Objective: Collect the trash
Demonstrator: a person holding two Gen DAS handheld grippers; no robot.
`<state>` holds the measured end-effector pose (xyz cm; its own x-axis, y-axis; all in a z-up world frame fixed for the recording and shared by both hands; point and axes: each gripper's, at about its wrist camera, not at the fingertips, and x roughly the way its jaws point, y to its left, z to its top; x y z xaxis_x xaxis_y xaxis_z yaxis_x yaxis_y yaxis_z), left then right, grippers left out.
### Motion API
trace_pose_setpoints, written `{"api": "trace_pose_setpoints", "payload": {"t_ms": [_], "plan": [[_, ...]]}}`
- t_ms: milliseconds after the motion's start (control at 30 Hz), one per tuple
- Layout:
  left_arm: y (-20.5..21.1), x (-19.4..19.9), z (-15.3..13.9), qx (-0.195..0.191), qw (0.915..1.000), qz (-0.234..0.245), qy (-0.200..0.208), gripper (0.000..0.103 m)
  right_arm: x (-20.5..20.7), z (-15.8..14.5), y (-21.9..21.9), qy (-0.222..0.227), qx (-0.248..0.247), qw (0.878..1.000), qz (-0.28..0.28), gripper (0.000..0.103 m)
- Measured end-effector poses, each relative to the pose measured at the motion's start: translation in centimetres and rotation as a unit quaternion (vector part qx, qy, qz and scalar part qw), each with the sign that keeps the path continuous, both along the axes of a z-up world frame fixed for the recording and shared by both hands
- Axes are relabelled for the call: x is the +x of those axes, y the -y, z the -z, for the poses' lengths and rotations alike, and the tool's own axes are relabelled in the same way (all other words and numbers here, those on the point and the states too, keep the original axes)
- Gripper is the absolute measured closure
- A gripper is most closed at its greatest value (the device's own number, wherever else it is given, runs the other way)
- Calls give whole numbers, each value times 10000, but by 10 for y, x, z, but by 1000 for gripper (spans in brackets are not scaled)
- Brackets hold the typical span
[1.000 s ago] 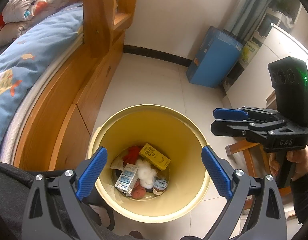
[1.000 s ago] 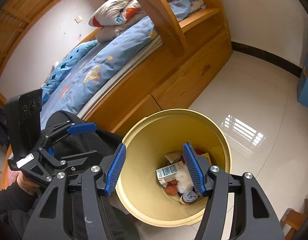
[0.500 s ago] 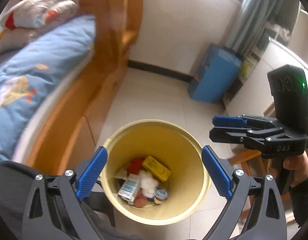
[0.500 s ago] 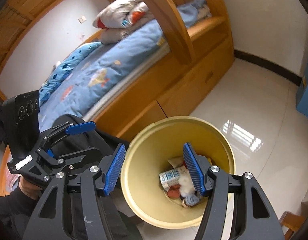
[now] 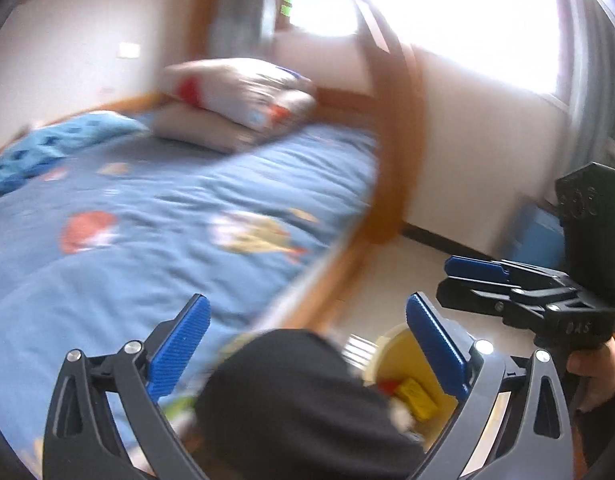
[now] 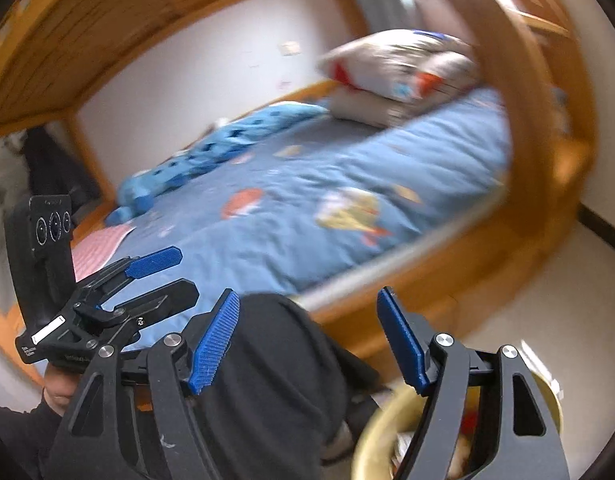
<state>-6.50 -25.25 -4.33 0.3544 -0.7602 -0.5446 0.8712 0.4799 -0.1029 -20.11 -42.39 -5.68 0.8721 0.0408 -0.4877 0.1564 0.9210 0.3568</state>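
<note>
Both tongs stood empty: left gripper (image 5: 307,346) gaped wide, right gripper (image 6: 307,344) was opening, nothing between its pads. Below them, at five o'clock, sat the yellow bin (image 5: 391,354) holding trash (image 5: 417,398). Beyond, at twelve, lay the blue bed (image 6: 307,216).

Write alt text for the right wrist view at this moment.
Motion-blurred view past the empty, opening right gripper onto a wooden-framed bed with a blue quilt. The left gripper is at left, and the yellow trash bin sits low at right.
</note>
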Motion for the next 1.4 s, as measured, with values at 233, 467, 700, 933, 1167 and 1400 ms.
{"api": "trace_pose_setpoints", "payload": {"t_ms": [233,467,700,933,1167,1400], "plan": [[-81,45,-27,-205,9901,-1339,365,4,76,-31,-62,419,-361,9946,-874,28],[-153,66,-53,-395,9611,-2615,792,4,126,-53,-120,827,-810,9858,-1217,20],[-212,71,-70,-513,9263,-3589,1023,4,164,-68,-168,1233,-1227,9785,-1110,13],[-249,78,-78,-558,9017,-4135,1133,4,186,-78,-191,1353,-1123,9753,-1335,9],[-263,91,-89,-501,8847,-4462,1250,4,201,-89,-204,1406,-1183,9722,-1451,9],[-271,94,-109,-661,8710,-4644,1458,4,210,-96,-207,1475,-1088,9721,-1466,9]]}}
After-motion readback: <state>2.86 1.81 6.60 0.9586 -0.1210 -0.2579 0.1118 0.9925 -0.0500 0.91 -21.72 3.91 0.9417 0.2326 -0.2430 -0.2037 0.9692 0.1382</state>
